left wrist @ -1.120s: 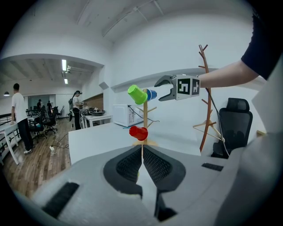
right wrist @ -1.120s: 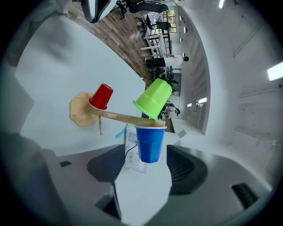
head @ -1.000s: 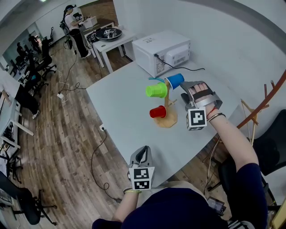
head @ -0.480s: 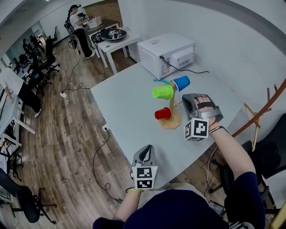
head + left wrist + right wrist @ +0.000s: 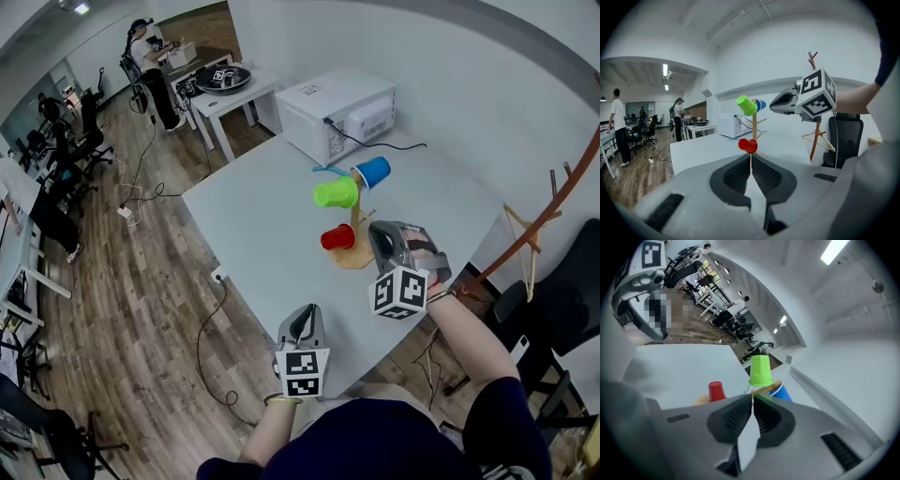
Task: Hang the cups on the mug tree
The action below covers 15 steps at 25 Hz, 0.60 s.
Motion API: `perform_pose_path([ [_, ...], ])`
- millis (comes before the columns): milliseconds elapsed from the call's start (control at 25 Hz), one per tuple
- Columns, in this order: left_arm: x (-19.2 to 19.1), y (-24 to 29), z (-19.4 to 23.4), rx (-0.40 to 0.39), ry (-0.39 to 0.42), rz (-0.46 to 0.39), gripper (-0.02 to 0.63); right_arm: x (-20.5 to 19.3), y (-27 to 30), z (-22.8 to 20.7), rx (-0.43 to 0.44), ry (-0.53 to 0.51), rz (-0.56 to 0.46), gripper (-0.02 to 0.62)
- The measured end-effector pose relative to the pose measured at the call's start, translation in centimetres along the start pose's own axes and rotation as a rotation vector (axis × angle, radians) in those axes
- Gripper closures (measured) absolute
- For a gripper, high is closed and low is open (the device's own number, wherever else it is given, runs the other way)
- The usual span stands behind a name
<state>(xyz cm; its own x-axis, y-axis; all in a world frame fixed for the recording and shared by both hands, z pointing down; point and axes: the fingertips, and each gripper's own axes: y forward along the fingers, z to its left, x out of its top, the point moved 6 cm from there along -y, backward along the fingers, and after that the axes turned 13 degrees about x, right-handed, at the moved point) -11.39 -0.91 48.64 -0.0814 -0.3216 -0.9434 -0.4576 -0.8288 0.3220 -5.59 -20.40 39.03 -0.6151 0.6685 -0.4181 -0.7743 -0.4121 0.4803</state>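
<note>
Plainly, the right gripper was clenched: its jaws had just been closing, and the ribbed black pads met with nothing between them. The hand held it rolled to one side, the marker cube facing up toward the head camera, the forearm reaching in over the table's near corner. Its tips pointed at the tree from close beside it; whether they touched it I could not tell.

The left gripper was clenched too, empty, held low at the table's near edge, aimed at the tree from well apart.

All three cups hung mouth-first on the tree's thin wooden pegs. They were smooth, tapered plastic: the green cup high on one side, the blue cup high on the far side, and the red cup lower down. The tree stood upright on a round wooden base on the pale, matte table. A white boxy microwave sat beyond it.
</note>
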Motion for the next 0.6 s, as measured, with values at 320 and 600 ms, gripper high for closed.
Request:
perform_pose_path([
  [320,0.6,-1.0,0.7,-0.045,0.02,-0.009,0.581,0.7,-2.4,3.9,0.042,0.349,-0.056,0.56],
  [600,0.7,-2.3,1.1,-0.082,0.036,-0.024,0.581,2.0,-5.6,7.1,0.021,0.592,-0.121,0.56],
])
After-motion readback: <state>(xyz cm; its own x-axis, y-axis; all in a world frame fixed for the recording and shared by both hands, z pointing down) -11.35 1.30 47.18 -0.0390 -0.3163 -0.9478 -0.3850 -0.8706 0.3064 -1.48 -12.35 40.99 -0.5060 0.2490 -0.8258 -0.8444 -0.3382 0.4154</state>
